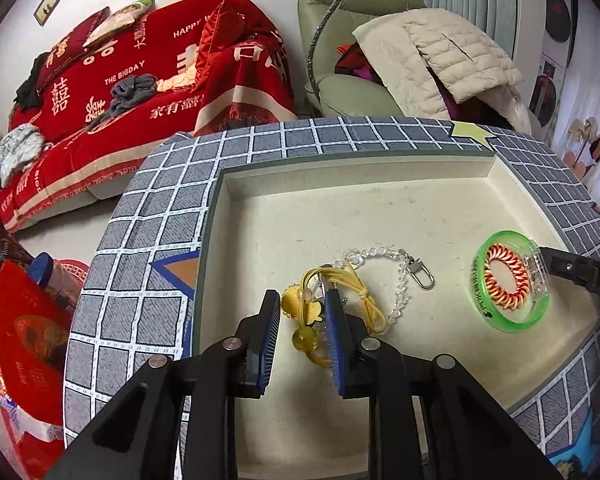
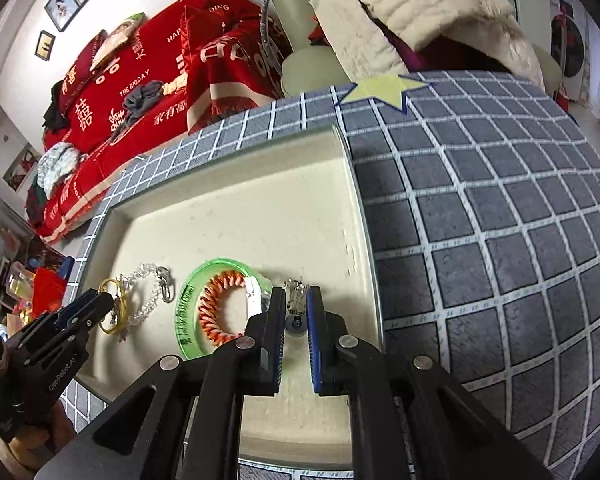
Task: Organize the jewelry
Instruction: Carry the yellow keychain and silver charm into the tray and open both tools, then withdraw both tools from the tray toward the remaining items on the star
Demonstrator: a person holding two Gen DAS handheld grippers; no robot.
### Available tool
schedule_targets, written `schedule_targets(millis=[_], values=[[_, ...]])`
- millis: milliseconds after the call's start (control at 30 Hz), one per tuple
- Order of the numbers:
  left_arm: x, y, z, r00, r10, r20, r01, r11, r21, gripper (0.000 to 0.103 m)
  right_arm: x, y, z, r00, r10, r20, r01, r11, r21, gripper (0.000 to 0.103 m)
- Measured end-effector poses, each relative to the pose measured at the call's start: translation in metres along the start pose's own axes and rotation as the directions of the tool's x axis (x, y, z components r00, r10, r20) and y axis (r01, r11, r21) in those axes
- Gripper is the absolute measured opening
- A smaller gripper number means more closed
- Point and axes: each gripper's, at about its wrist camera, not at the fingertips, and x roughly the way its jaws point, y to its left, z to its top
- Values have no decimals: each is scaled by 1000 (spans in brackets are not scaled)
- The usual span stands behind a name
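Note:
A cream-lined tray (image 1: 340, 208) (image 2: 240, 220) lies on a grey checked tablecloth (image 2: 480, 220). Low over its floor, my left gripper (image 1: 303, 304) (image 2: 108, 300) is shut on a yellow cord bracelet (image 1: 300, 312) (image 2: 114, 312) with a flower charm and amber beads. A clear bead chain (image 1: 400, 276) (image 2: 152, 280) with a metal clasp trails beside it on the tray. Further right lies a green bangle (image 1: 508, 280) (image 2: 192, 308) with an orange coil ring inside. Right beside it, my right gripper (image 2: 296, 300) (image 1: 548, 258) is shut on a small silver trinket (image 2: 296, 296).
The tablecloth carries a pale yellow star sticker (image 1: 472, 134) (image 2: 384, 88) by the tray's far corner. Behind the table are a red-covered sofa (image 1: 140, 80) and a green armchair (image 1: 340, 60) with a beige quilted jacket (image 1: 440, 52). Red bags (image 1: 28, 340) stand at the left.

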Motion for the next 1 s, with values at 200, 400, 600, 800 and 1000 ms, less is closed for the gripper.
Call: schedule_targets(millis=[200,400,600,800,1000], values=[[-1,-2,0,1000,23,5,-23,1000,15,44,1,0,3,999,38,-16,-38,999,10,18],[-1,-1,-1,1000,10,-7,-10,1000,5,44,-19,1,-2,995,86,45,-87,996,31,61],[-4,-2,0,1000,2,-3,-2,1000,2,44,-41,9,-7,987,132,89,-135,990,31,67],[-12,-4,0,1000,-2,19,2,1000,5,98,-64,11,-23,980,163,112,-169,985,41,67],[-35,-4,0,996,9,86,-10,1000,9,103,-83,8,-42,979,160,124,-166,985,40,71]])
